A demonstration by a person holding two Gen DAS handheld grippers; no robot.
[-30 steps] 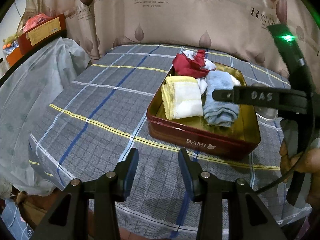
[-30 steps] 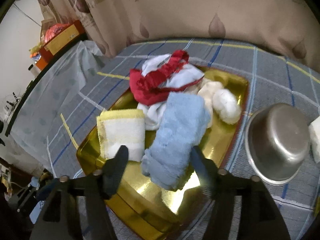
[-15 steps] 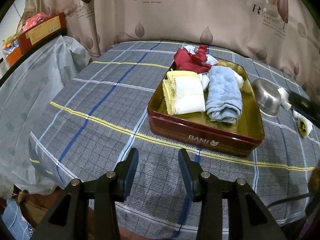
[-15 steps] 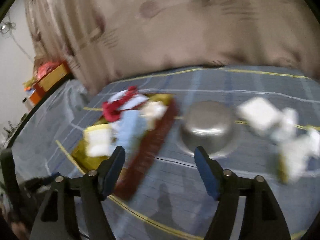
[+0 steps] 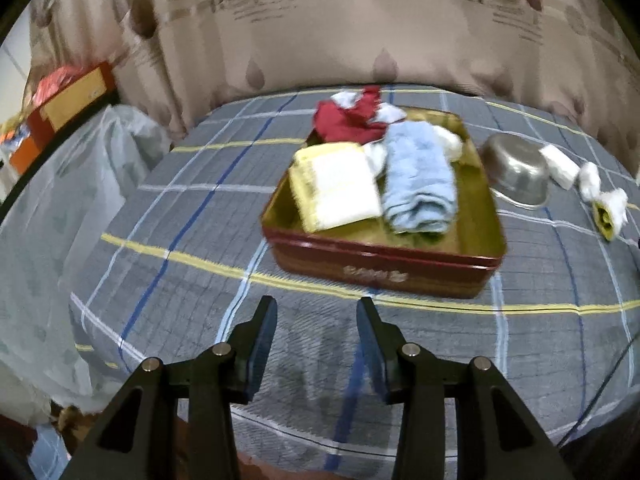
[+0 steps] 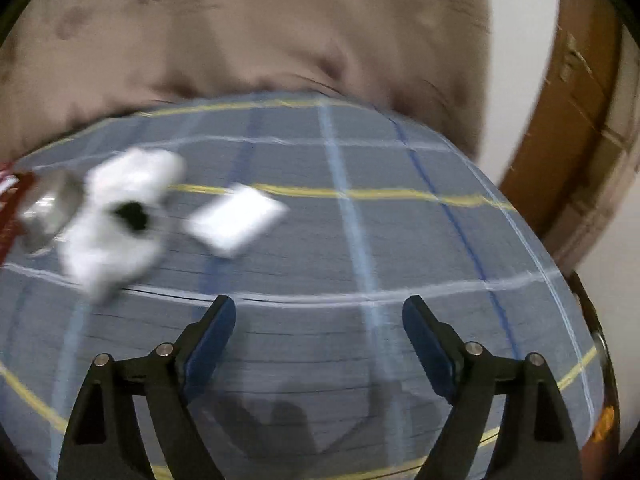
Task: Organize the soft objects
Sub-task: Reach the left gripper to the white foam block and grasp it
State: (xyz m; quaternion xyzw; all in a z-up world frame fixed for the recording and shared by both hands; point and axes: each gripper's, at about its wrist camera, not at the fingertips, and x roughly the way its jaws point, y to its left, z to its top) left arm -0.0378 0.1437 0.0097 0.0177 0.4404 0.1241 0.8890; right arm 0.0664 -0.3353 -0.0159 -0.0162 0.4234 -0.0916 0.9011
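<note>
- A steel bowl (image 5: 516,170) and white cloths (image 5: 560,166) sit right of the red tin (image 5: 384,268) holding folded towels (image 5: 418,178) on the checked tabletop (image 5: 180,280).
- Left gripper (image 5: 316,324) and right gripper (image 6: 318,322): fingers apart, empty.
- The right gripper has swung right since a second ago, leaving the tin behind.

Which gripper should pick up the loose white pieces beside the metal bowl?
Probably right: the right gripper is open and faces the white pieces; the left gripper faces the tin.
</note>
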